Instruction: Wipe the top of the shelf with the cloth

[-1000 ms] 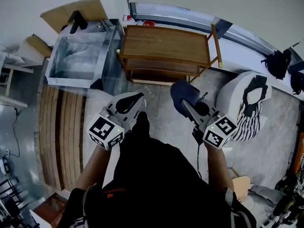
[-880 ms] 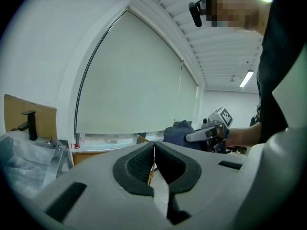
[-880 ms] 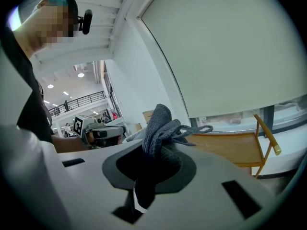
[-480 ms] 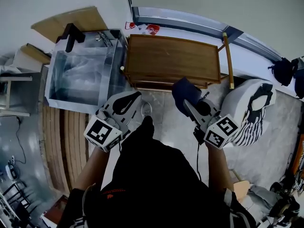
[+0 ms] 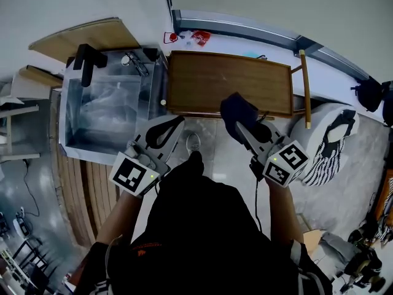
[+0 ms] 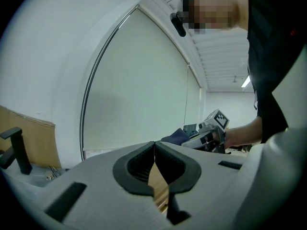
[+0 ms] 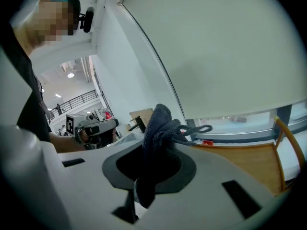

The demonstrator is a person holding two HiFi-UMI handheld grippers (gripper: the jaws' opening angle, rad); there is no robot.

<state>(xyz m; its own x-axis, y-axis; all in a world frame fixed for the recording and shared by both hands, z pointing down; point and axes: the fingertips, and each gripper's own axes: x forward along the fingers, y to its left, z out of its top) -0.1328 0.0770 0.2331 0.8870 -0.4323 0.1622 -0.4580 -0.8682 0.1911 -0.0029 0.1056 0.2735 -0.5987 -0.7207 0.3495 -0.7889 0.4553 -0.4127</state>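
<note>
In the head view, we hold the right gripper (image 5: 241, 128) closed on the dark blue cloth (image 5: 237, 109), which bunches over its jaw tips. Compared with a second ago, the wooden shelf (image 5: 209, 78) has come closer. The cloth now overlaps the near edge of the shelf's top, where before it hung over the floor. The left gripper (image 5: 176, 123) waits to the left, short of the shelf.

In the left gripper view, the jaws are pressed together with nothing between them.

In the right gripper view, the cloth is pinched between the jaws, and the bare shelf top lies ahead and to the right. We judge the approach nearly finished and the wiping not yet begun. We cannot tell if the cloth touches the wood.
</note>
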